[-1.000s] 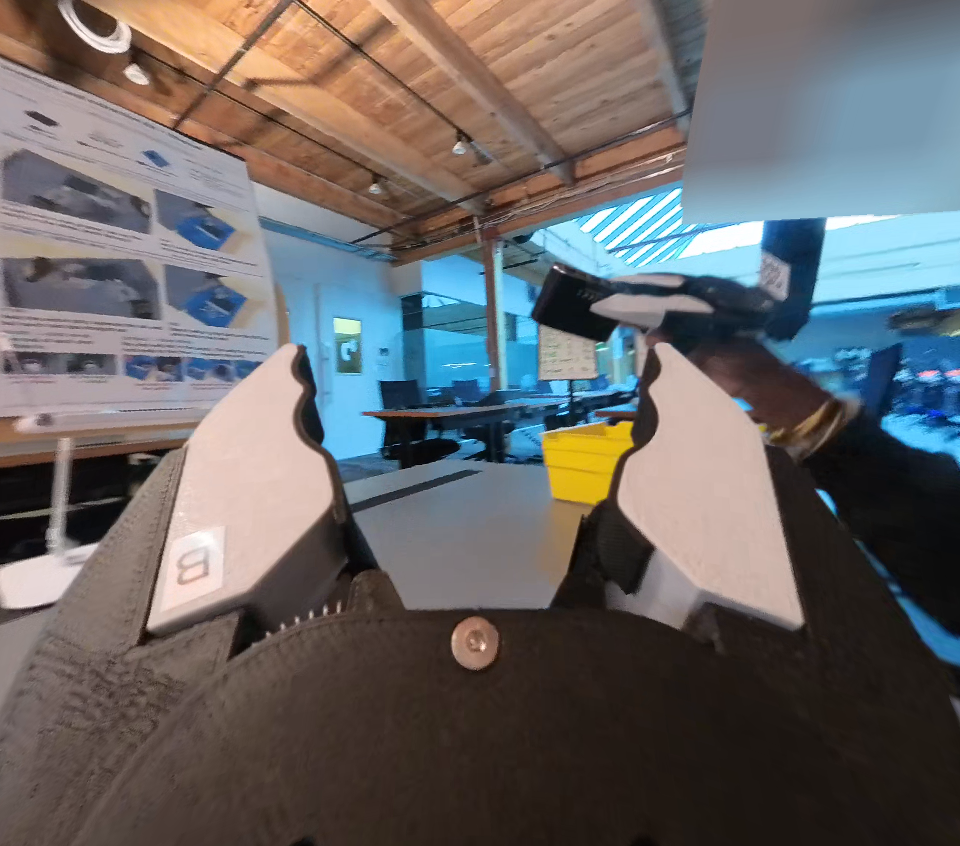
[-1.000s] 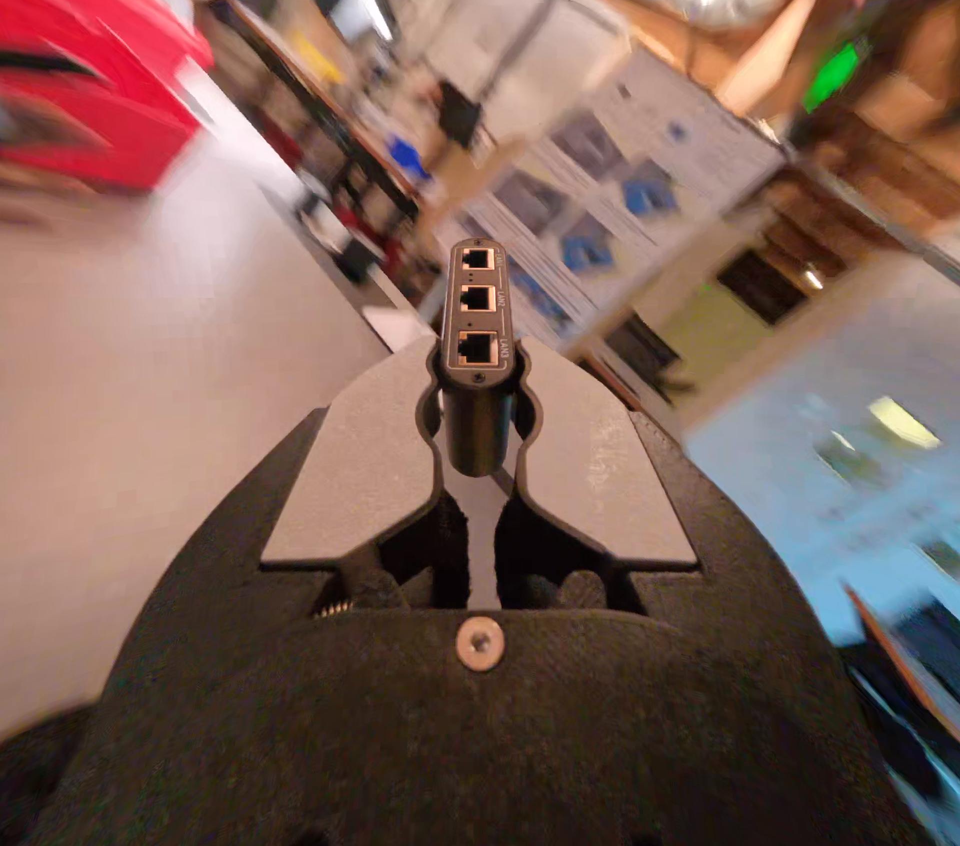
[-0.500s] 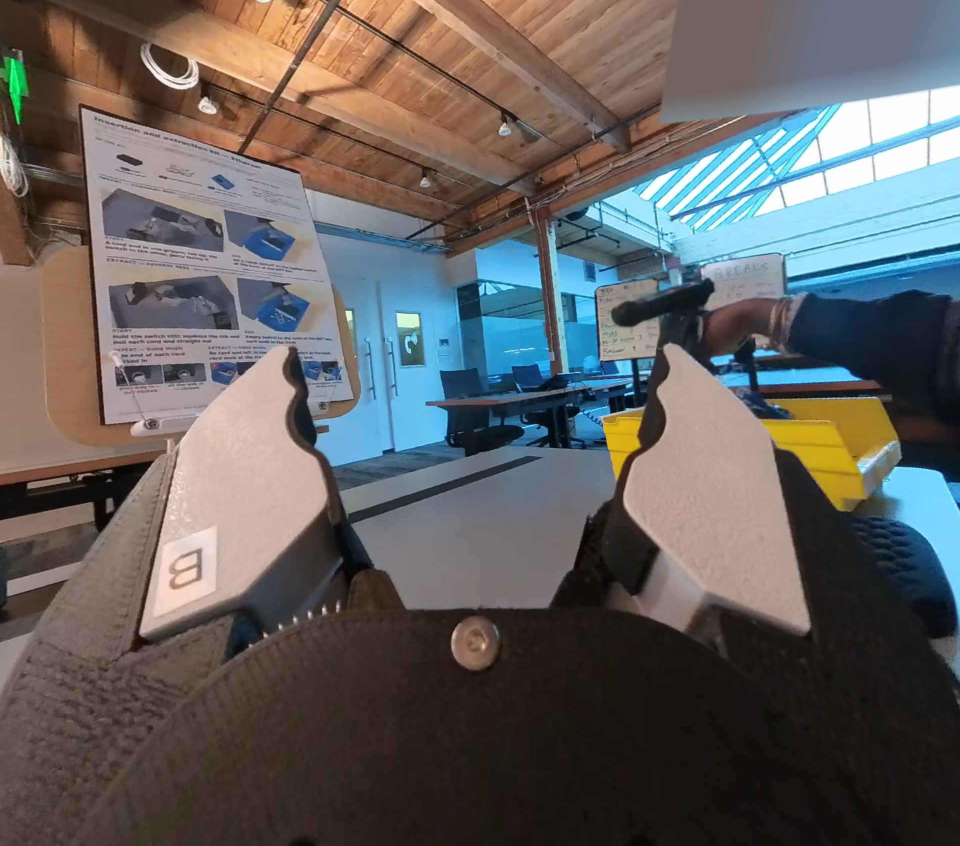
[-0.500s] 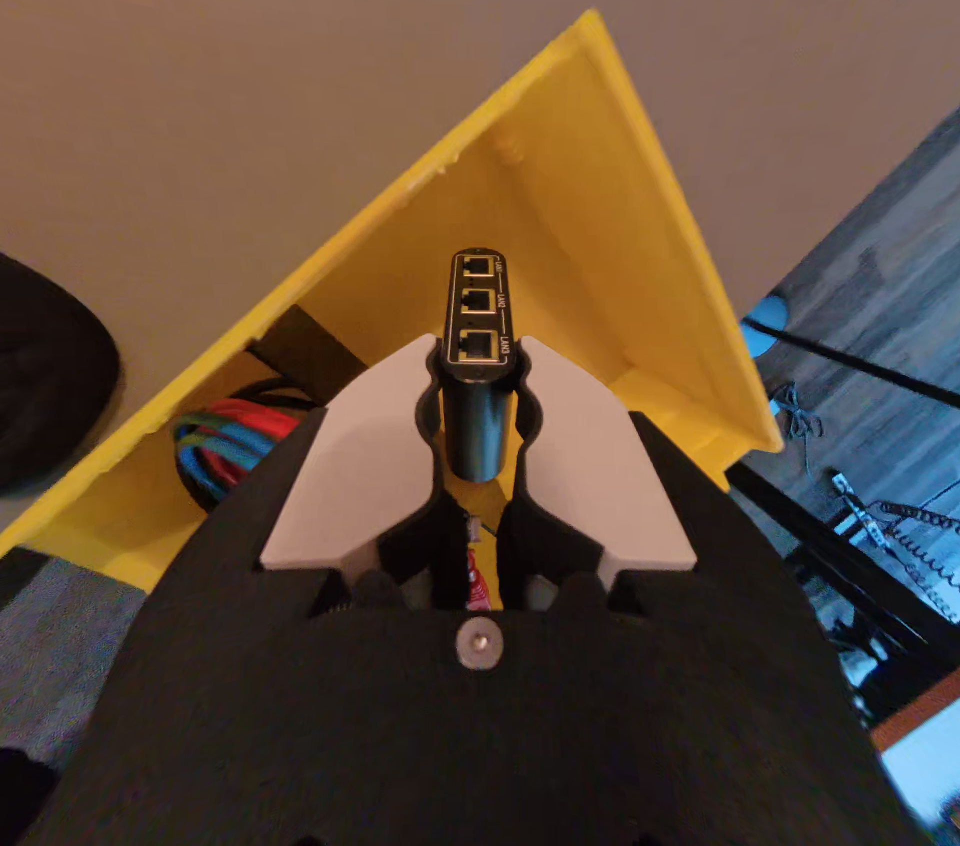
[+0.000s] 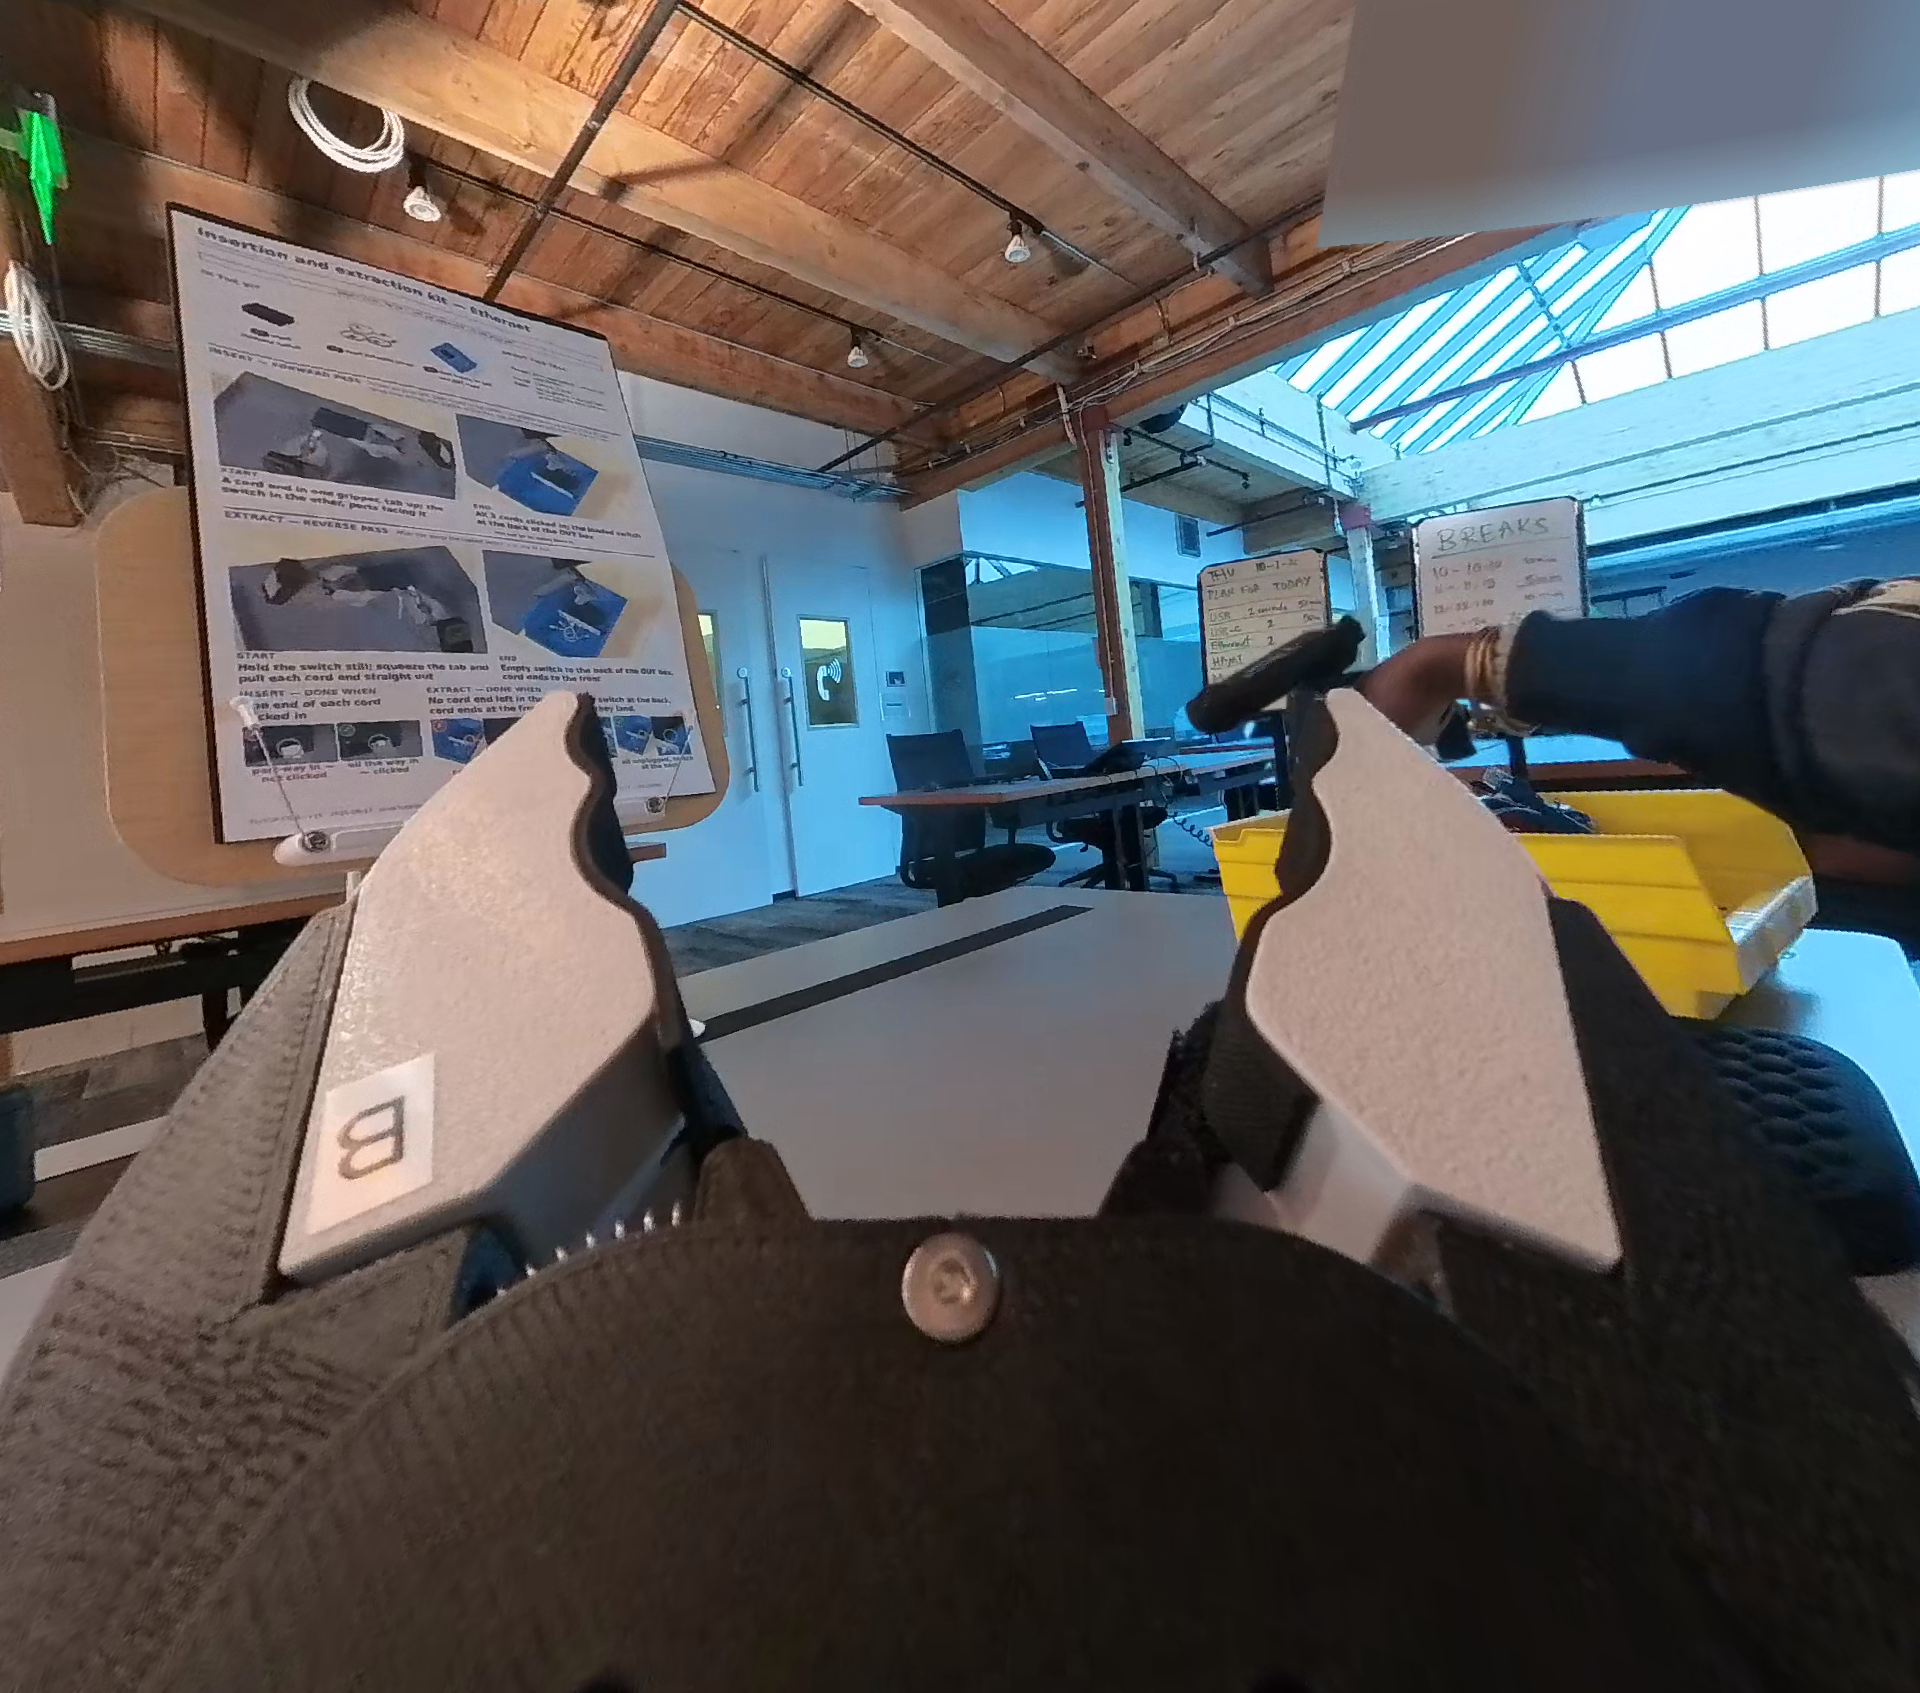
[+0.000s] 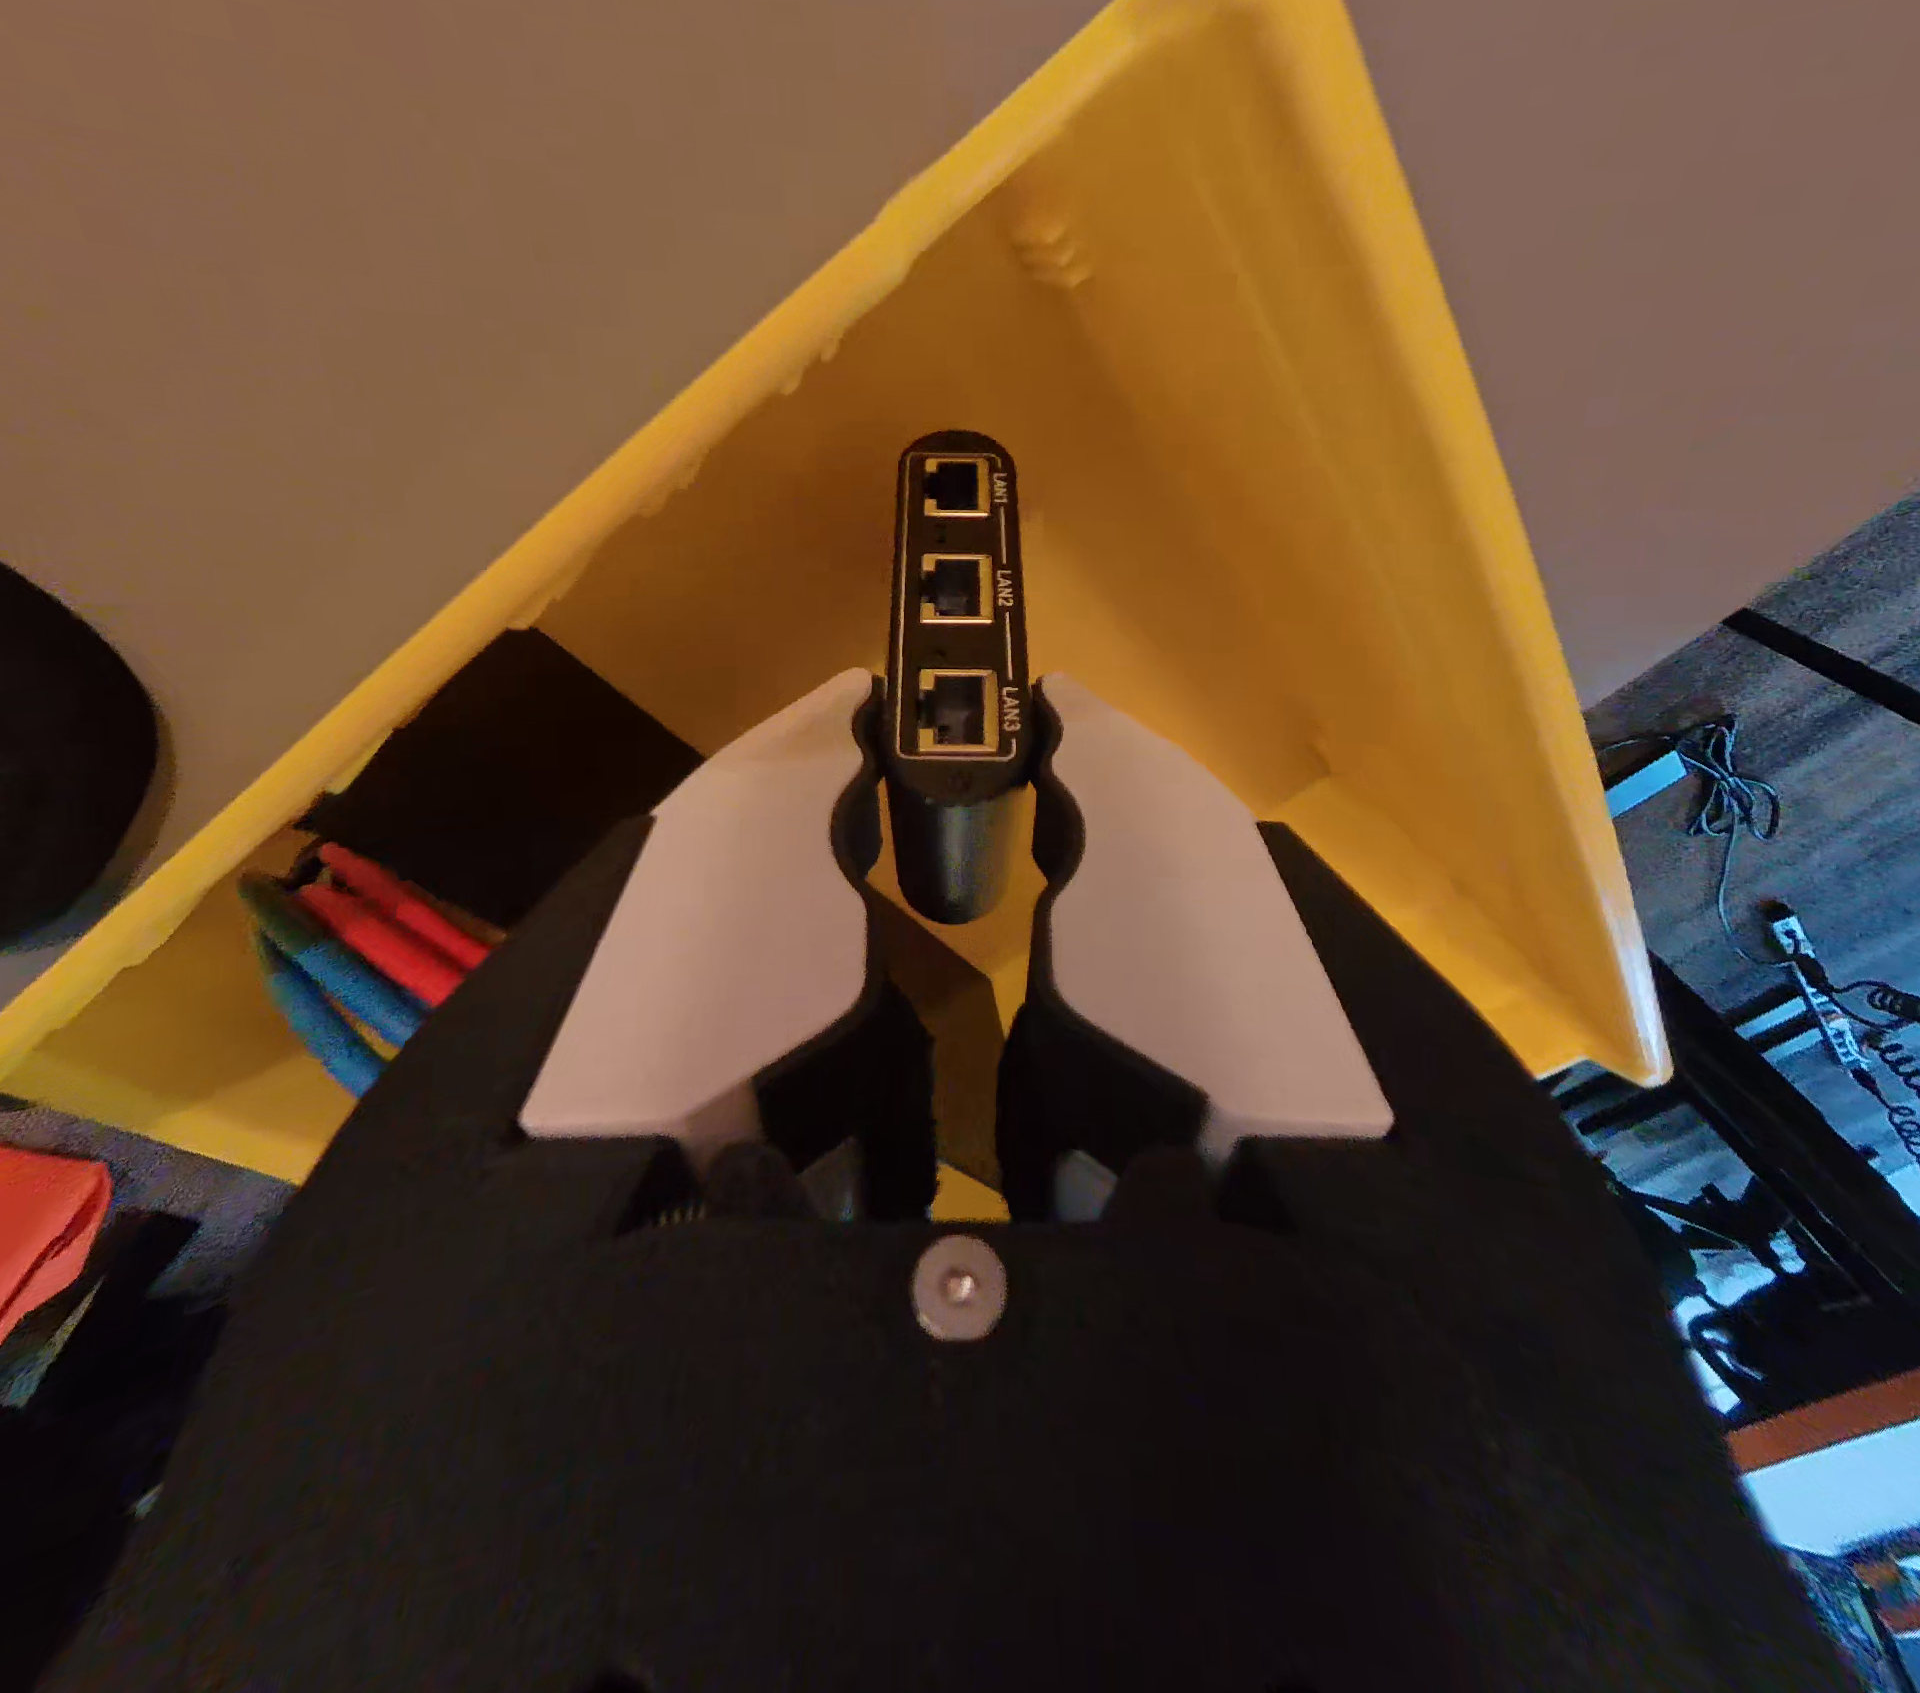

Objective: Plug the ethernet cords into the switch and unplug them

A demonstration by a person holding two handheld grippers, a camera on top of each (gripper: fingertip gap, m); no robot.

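Note:
My right gripper (image 6: 956, 698) is shut on a black switch (image 6: 958, 604) with three empty ports facing the camera. It holds the switch over the inside of a yellow bin (image 6: 1195, 448). Red, blue and green ethernet cords (image 6: 353, 937) lie bundled in the bin's left end. My left gripper (image 5: 951, 770) is open and empty, raised above the grey table (image 5: 935, 1051) and pointing across the room. In the left wrist view the person's sleeved arm (image 5: 1714, 708) holds a black object (image 5: 1273, 687) over the yellow bin (image 5: 1558, 885) at the right; its gripper is not clear there.
An instruction poster (image 5: 426, 563) on a stand rises at the left. A black mesh pad (image 5: 1787, 1134) lies beside the bin, and it shows as a dark shape in the right wrist view (image 6: 62, 750). Desks and office chairs (image 5: 956, 802) stand farther back. The gap from one gripper's tips to the other's is roughly 55 cm.
My right gripper swung from facing the room to pointing down into the yellow bin, then moved closer to it, still holding the switch. My left gripper tilted and shifted slightly, staying open.

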